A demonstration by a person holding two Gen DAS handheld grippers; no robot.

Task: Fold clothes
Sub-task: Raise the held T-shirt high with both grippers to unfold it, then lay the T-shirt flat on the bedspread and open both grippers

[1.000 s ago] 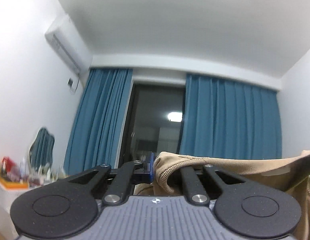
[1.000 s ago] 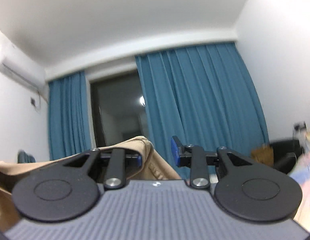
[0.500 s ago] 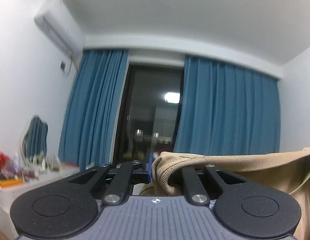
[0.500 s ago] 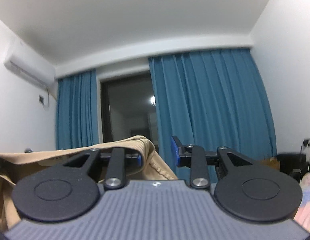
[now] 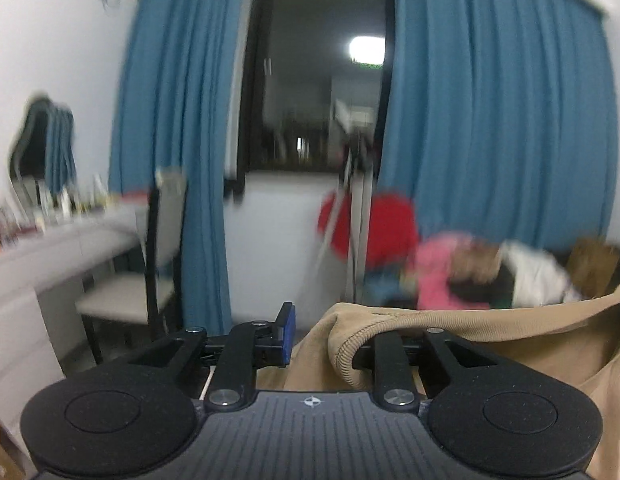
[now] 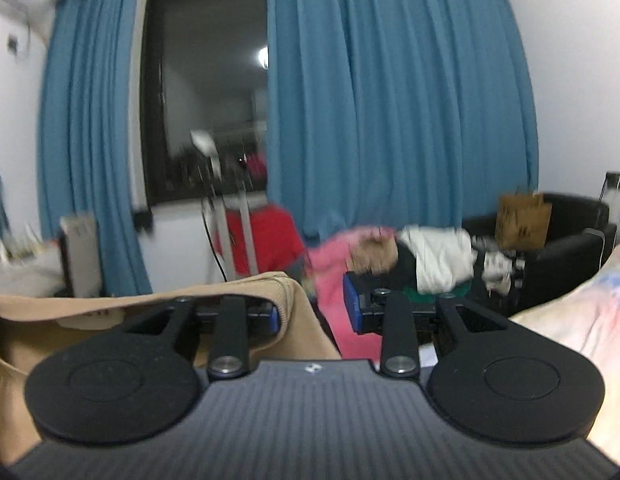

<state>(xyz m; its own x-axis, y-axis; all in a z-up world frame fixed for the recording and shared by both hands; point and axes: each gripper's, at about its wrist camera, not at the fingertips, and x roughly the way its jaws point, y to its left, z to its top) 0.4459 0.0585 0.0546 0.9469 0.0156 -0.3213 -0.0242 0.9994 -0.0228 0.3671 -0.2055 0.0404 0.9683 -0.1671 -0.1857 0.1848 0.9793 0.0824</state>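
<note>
A tan garment with a ribbed hem [image 5: 489, 328] stretches between both grippers. In the left wrist view its hem lies folded over the right finger. The left gripper [image 5: 325, 340] has its jaws opening, and its blue left pad [image 5: 288, 334] stands apart from the cloth. In the right wrist view the same tan garment [image 6: 150, 300] drapes over the left finger of the right gripper [image 6: 311, 312]. Its blue right pad [image 6: 349, 308] stands clear of the cloth, with a gap between them, so this gripper is open. The garment's lower part hangs out of sight.
Ahead are blue curtains [image 6: 389, 120] around a dark window. A chair [image 5: 122, 300] and a white desk [image 5: 50, 248] stand at the left. A pile of clothes [image 6: 429, 260] lies on a black sofa [image 6: 569, 220] with a brown paper bag [image 6: 521, 220]. Patterned bedding [image 6: 581, 320] is at the right.
Both views have swung down from the ceiling to the room's furniture, as both grippers dropped with the garment. The left gripper's jaws have parted, its left pad now off the cloth.
</note>
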